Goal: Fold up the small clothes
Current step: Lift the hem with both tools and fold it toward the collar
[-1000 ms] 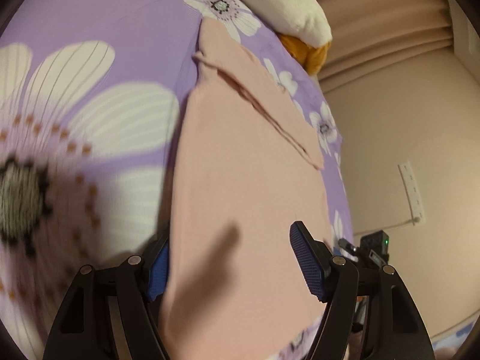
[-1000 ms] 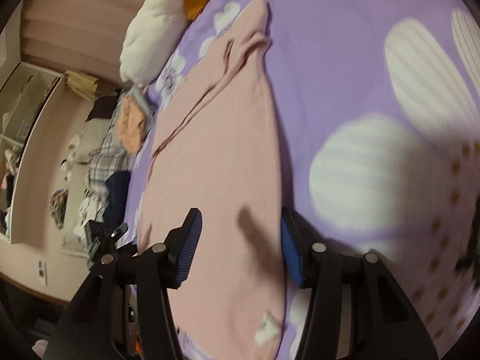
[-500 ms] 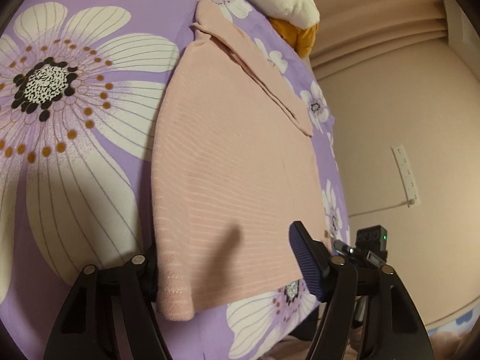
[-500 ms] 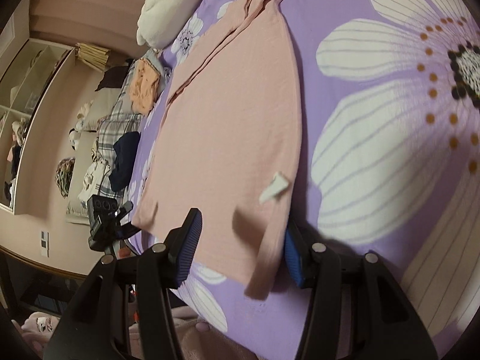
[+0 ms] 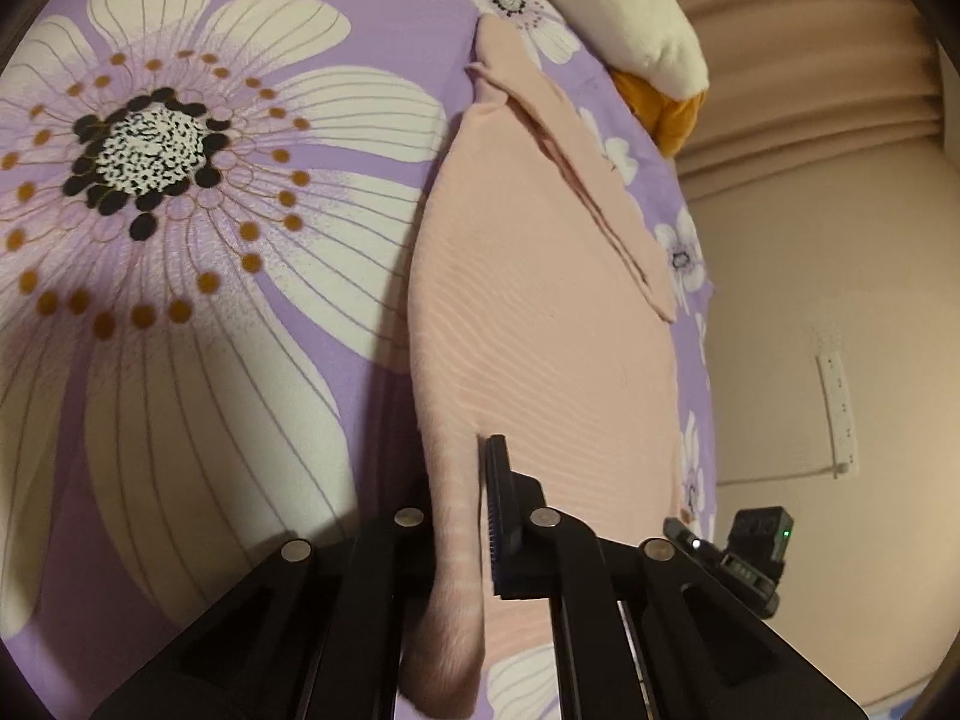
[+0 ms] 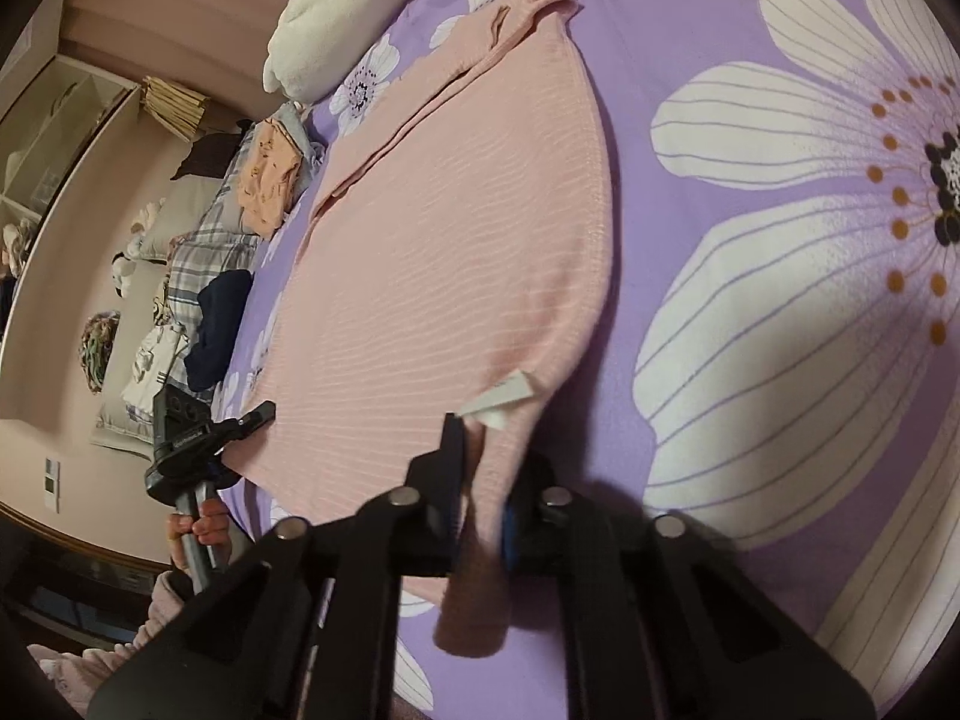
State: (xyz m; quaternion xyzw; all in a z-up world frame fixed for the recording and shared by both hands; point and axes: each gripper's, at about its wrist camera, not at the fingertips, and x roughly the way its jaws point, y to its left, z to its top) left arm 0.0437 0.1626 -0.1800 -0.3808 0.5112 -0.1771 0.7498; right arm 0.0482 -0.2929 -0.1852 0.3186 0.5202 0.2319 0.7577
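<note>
A pink ribbed garment (image 5: 540, 348) lies flat on the purple flowered bedspread (image 5: 180, 240), a sleeve folded across its far part. My left gripper (image 5: 459, 516) is shut on the garment's near left hem corner, which hangs down between the fingers. In the right wrist view the same garment (image 6: 456, 252) shows a white label (image 6: 501, 399) near its hem. My right gripper (image 6: 480, 498) is shut on the near right hem corner. The left gripper also shows in the right wrist view (image 6: 192, 438), held in a hand.
A white pillow (image 5: 618, 6) and an orange item (image 5: 672, 114) lie at the bed's far end. A pile of other clothes (image 6: 240, 228) lies beside the garment at the bed's left edge. A beige wall (image 5: 840, 300) is close by.
Both grippers were open around the hem corners; both have closed on the cloth, and the hem corners now hang between the fingers.
</note>
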